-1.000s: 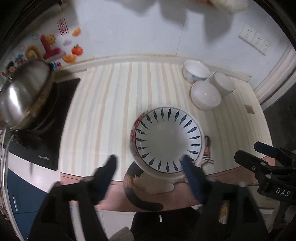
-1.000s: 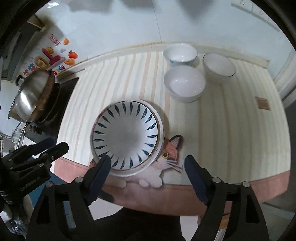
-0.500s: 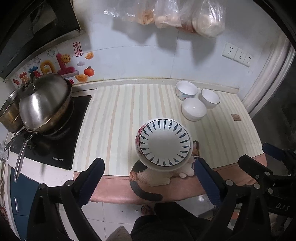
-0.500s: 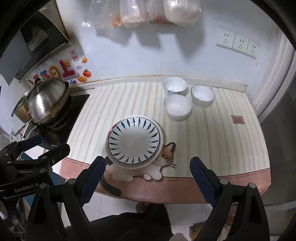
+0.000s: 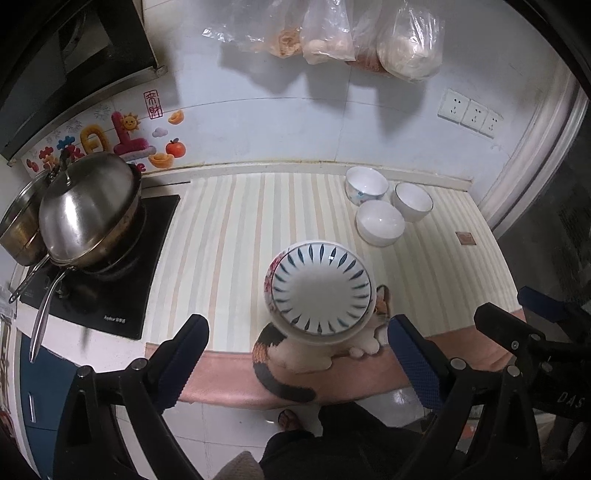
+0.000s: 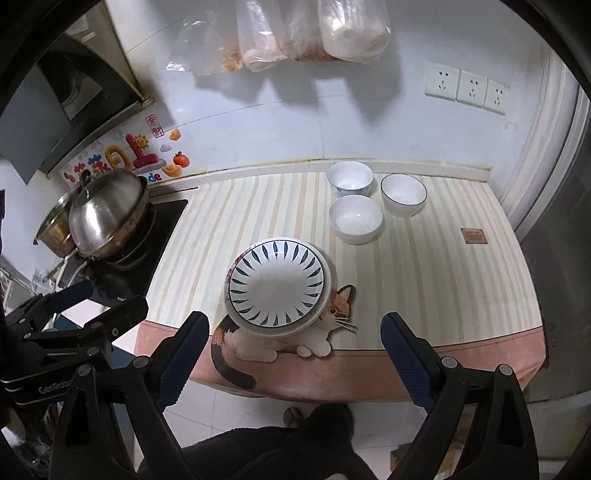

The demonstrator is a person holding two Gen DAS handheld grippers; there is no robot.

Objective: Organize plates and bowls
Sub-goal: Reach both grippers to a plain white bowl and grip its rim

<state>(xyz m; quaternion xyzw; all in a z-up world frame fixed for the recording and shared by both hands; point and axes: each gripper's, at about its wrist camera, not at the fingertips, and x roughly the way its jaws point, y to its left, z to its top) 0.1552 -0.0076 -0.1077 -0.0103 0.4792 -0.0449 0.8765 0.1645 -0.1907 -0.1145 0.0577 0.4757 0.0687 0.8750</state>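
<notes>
A white plate with blue leaf marks lies on top of another plate with a floral rim, near the front edge of the striped counter. Three white bowls stand apart at the back right. My left gripper is open and empty, high above and in front of the counter edge. My right gripper is open and empty too, level with it, and it shows at the right in the left wrist view.
A steel lidded wok sits on a black cooktop at the left. A cat-print mat covers the counter. Plastic bags hang on the back wall. A person's leg and foot are below.
Both grippers have pulled back and up from the stacked plates, so the counter looks smaller and farther. The plates and bowls have stayed in place.
</notes>
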